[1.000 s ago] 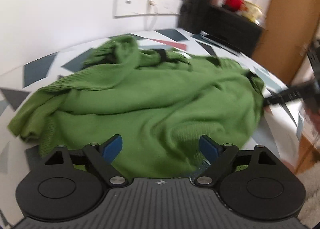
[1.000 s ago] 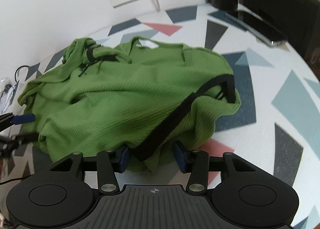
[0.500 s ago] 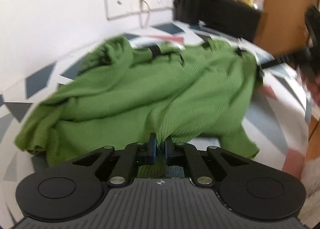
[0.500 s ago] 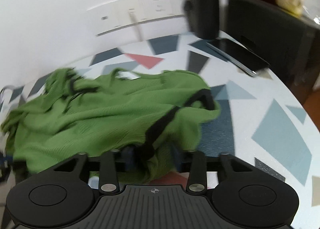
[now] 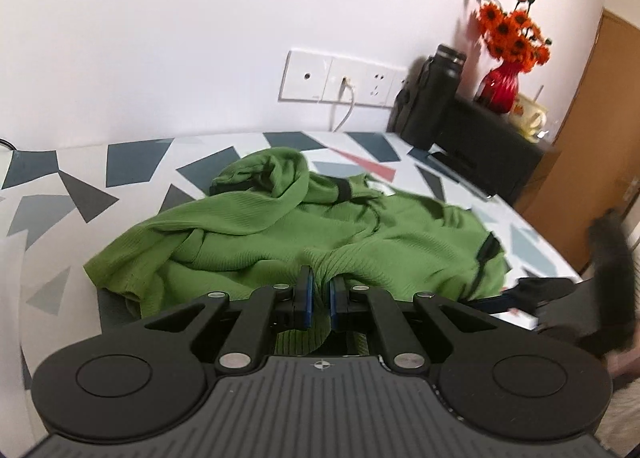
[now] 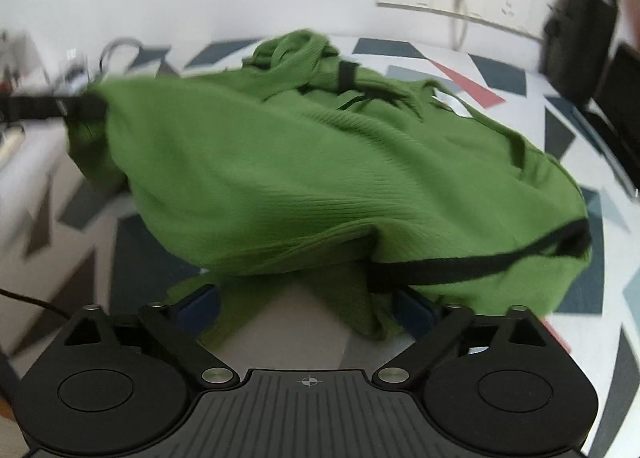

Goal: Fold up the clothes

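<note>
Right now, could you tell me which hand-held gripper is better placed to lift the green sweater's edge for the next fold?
Left. The left hand-held gripper is clamped on the green sweater; the right hand-held gripper is opening, nothing pinched.

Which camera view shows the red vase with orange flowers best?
The left wrist view shows it best: the red vase stands sharp and whole on the dark cabinet at the upper right, with the orange flowers above it. The right wrist view does not show the vase; its upper right corner has only blurred dark objects.
</note>
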